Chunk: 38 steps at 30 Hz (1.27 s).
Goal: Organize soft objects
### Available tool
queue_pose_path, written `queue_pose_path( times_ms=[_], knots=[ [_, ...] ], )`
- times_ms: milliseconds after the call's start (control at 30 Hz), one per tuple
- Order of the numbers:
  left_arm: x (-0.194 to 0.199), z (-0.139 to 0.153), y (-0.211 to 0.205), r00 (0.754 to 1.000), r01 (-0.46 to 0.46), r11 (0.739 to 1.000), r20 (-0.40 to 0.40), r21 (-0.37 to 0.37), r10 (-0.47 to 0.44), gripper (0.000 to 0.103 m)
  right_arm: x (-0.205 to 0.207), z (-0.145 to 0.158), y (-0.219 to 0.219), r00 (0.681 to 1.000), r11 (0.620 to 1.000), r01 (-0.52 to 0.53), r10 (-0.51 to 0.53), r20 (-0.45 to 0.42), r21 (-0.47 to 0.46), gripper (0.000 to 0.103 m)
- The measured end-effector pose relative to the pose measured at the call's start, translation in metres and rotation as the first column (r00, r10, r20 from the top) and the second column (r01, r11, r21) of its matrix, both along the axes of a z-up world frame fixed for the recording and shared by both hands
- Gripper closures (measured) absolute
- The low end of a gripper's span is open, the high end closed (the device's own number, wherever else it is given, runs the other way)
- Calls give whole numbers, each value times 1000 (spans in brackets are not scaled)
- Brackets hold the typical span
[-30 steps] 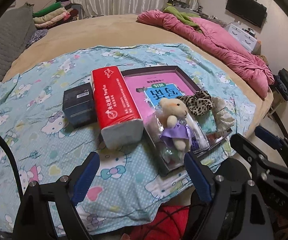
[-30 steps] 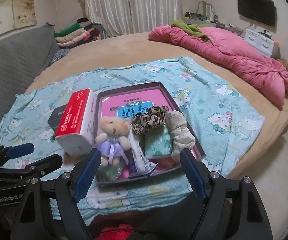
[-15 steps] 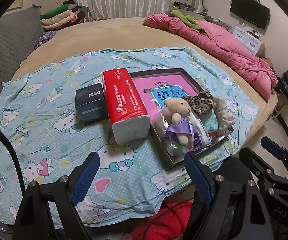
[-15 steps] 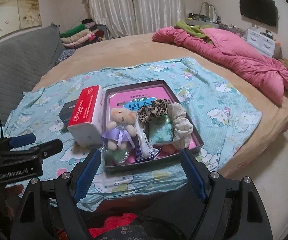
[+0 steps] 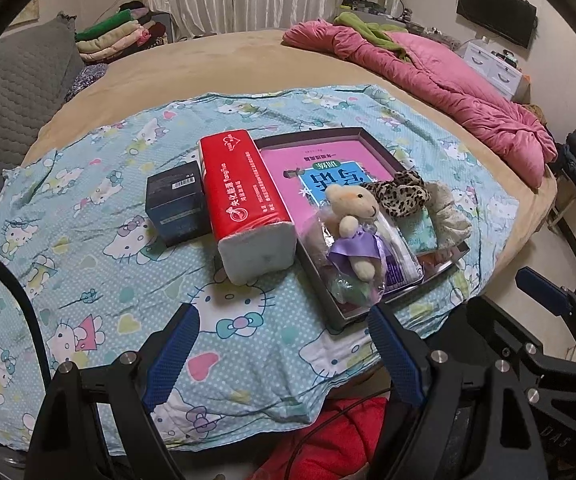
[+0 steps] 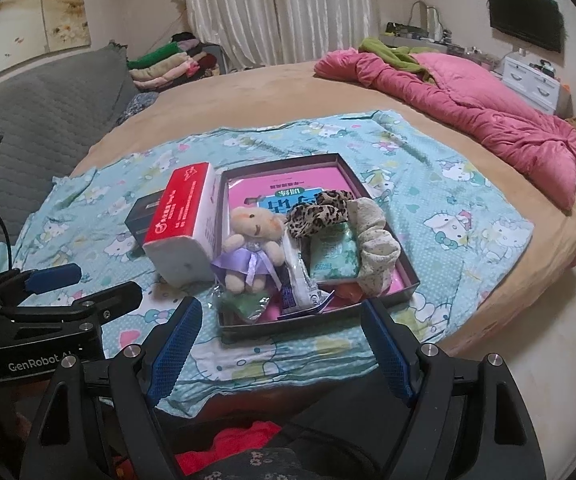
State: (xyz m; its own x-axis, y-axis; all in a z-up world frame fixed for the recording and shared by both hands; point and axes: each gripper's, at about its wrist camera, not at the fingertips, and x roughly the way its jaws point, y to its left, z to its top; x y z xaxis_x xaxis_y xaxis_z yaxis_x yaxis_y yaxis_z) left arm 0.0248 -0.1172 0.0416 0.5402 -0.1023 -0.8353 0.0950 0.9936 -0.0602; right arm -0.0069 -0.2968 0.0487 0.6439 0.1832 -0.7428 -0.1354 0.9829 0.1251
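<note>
The left tool (image 5: 284,344) hung over the near edge of the bed (image 5: 216,68) with its blue-padded fingers spread wide and nothing between them. The right tool (image 6: 280,332) was likewise released and empty. Ahead of both, on a cartoon-cat sheet (image 5: 100,280), lay a dark shallow box (image 6: 320,320). In it sat a small teddy bear (image 6: 252,240) in a purple dress, just ahead of the right tool's left finger, leaning on clear plastic packets (image 6: 300,288). Beyond the bear lay a leopard-print scrunchie (image 6: 316,212), a cream scrunchie (image 6: 376,248) and a green tissue pack (image 6: 334,256). A red tissue pack (image 5: 244,196) lay against the box's left side, ahead of the left tool, with a dark small box (image 5: 176,204) just left of it.
</note>
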Motion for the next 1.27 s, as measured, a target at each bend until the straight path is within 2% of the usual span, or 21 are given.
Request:
queue_pose_path(
  times_ms=[833, 1267],
  knots=[
    [0, 0, 2, 1000, -4, 1000, -4, 2, 4, 17, 0, 1, 1, 1000, 1000, -4, 4, 8, 1, 21],
    [3, -16, 1, 1000, -2, 1000, -23, 2, 2, 17, 3, -4, -3, 1000, 1000, -8, 8, 1, -3, 21]
  ],
)
